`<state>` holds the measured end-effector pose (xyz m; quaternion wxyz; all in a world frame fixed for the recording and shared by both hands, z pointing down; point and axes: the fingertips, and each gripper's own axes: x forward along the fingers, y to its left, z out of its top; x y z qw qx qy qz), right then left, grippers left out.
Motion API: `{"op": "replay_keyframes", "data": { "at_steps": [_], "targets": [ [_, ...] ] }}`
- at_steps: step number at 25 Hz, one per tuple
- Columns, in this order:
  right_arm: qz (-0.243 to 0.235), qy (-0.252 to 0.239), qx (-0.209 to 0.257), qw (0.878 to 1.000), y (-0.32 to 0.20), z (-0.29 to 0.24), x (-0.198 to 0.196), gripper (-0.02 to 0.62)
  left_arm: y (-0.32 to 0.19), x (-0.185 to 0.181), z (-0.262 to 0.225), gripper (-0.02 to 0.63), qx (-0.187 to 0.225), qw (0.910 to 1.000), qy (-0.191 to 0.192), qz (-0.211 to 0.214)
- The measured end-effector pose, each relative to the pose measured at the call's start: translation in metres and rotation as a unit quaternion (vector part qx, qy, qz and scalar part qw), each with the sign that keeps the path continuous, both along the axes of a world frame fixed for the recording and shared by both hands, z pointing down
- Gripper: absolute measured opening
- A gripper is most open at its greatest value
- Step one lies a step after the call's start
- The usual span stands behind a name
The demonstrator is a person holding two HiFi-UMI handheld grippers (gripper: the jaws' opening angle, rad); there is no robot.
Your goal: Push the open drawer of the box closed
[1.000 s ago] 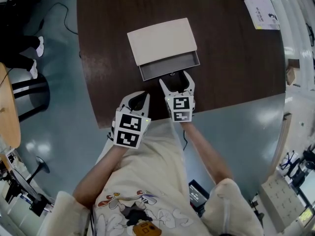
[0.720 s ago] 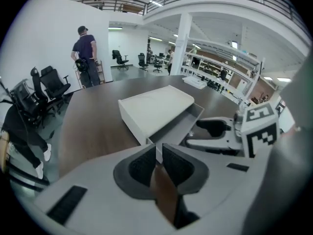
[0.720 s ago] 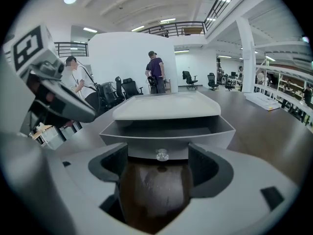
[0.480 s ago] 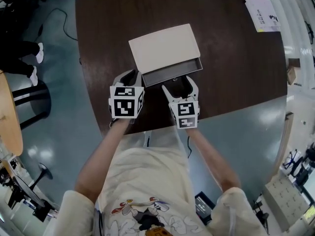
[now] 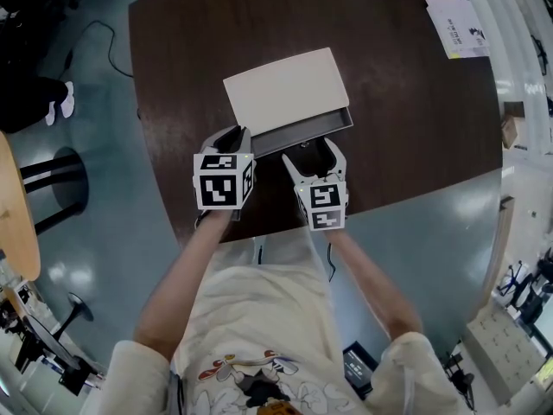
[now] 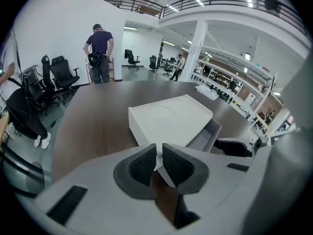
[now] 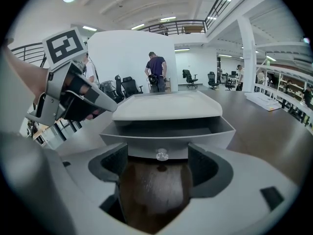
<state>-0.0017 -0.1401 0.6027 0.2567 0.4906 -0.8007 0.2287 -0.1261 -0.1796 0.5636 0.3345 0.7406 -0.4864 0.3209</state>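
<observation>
A flat white box (image 5: 287, 92) lies on the dark wooden table (image 5: 406, 119), its grey drawer (image 5: 302, 135) pulled partly out toward me. My right gripper (image 5: 313, 148) is open right in front of the drawer. In the right gripper view its jaws stand on either side of the small clear knob (image 7: 162, 154) on the drawer front (image 7: 166, 136), without touching it. My left gripper (image 5: 232, 134) is at the box's front left corner. Its jaws are a narrow slit apart, and the white box edge (image 6: 168, 119) shows in the gap (image 6: 159, 153).
A printed sheet (image 5: 458, 22) lies at the table's far right corner. The table's near edge (image 5: 259, 223) runs just under my grippers. A stool (image 5: 52, 175) stands on the floor to the left. Office chairs and a standing person (image 6: 99, 53) are beyond the table.
My left gripper has moved forward from the table's near edge to the box's front left corner. The right gripper stays at the drawer front, and the drawer sticks out less than before.
</observation>
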Motion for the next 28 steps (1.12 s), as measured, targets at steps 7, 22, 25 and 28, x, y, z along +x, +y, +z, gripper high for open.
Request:
{"op": "replay_keyframes", "data": {
  "at_steps": [7,22,25,28],
  "targets": [
    [0.003,-0.001,0.001,1.0,-0.006,0.0,-0.001,0.382,-0.002,0.0,0.0,0.041,-0.006,1.0,0.002,-0.004],
    [-0.004,0.003,0.019,1.0,-0.034,0.001,-0.012,0.382,-0.002,-0.001,0.001,0.041,-0.011,0.9999,-0.003,-0.007],
    [-0.007,0.005,0.021,1.0,-0.039,0.003,-0.013,0.382,-0.001,0.001,0.003,0.041,-0.015,0.9998,-0.001,-0.009],
    [-0.005,0.007,0.024,1.0,-0.046,0.004,-0.014,0.382,-0.002,0.0,0.003,0.041,-0.015,0.9998,-0.001,-0.01]
  ]
}}
